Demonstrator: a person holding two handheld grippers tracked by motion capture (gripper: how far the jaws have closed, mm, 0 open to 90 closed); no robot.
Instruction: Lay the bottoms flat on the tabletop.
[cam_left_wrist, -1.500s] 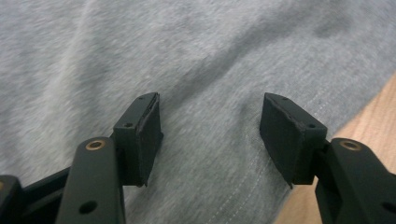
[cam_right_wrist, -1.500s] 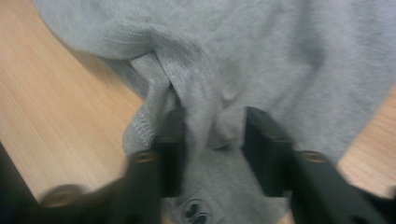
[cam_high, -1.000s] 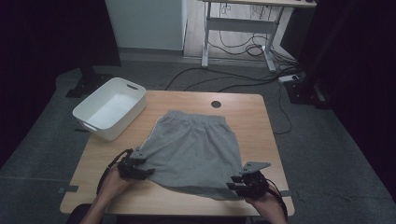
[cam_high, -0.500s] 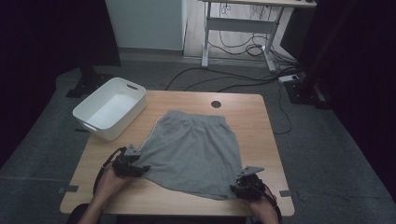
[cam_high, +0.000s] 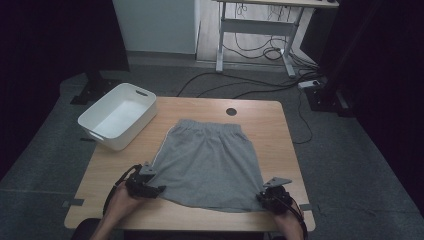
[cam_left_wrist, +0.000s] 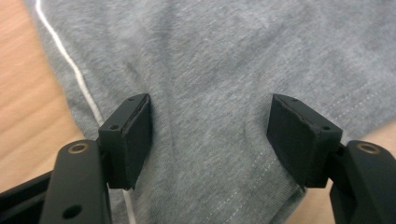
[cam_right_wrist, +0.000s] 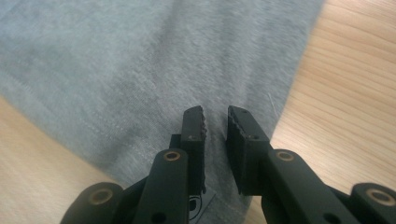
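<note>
Grey shorts (cam_high: 210, 162) lie flat on the wooden table (cam_high: 260, 115), waistband at the far side. My left gripper (cam_high: 156, 189) sits at the near left hem and is open. In the left gripper view its wide jaws (cam_left_wrist: 210, 105) straddle the grey fabric (cam_left_wrist: 210, 60) beside the white side stripe, having widened slightly. My right gripper (cam_high: 265, 196) rests at the near right hem corner. Its jaws (cam_right_wrist: 216, 114) have just been closing and stand a narrow gap apart over the fabric (cam_right_wrist: 116, 70), which shows in the gap.
A white bin (cam_high: 117, 115) stands on the table's far left corner. A round cable hole (cam_high: 231, 111) sits near the far edge. Bare wood lies to either side of the shorts. Beyond the table are a desk frame (cam_high: 255, 30) and floor cables (cam_high: 280, 90).
The right gripper has sunk to the table at the hem corner and its jaws have narrowed. The left gripper drew off to the left, then came back to the hem.
</note>
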